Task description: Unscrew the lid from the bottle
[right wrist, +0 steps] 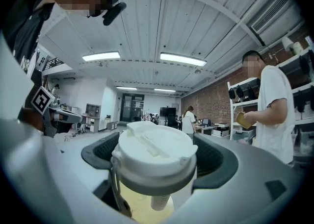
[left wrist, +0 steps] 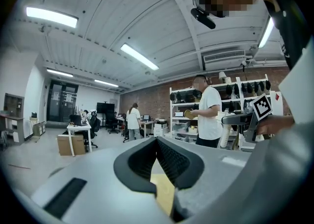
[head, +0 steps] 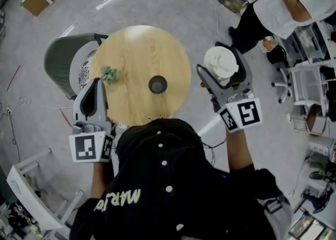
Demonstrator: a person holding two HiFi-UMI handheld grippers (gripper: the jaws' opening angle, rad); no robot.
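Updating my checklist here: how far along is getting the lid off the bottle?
Done: the white lid is off, clamped in the right gripper beside the table, apart from the dark bottle that stands on it. In hand: only that lid; the left gripper is shut and empty. Left: probably just setting the lid down.

A bottle [head: 157, 84] stands on the round table [head: 139, 50] at frame centre, a sprig [head: 108, 74] near the table's left edge. A chair [head: 63, 60] sits left of the table. To the table's right, the lid [head: 220, 61] is between the right gripper's [head: 224, 68] jaws.
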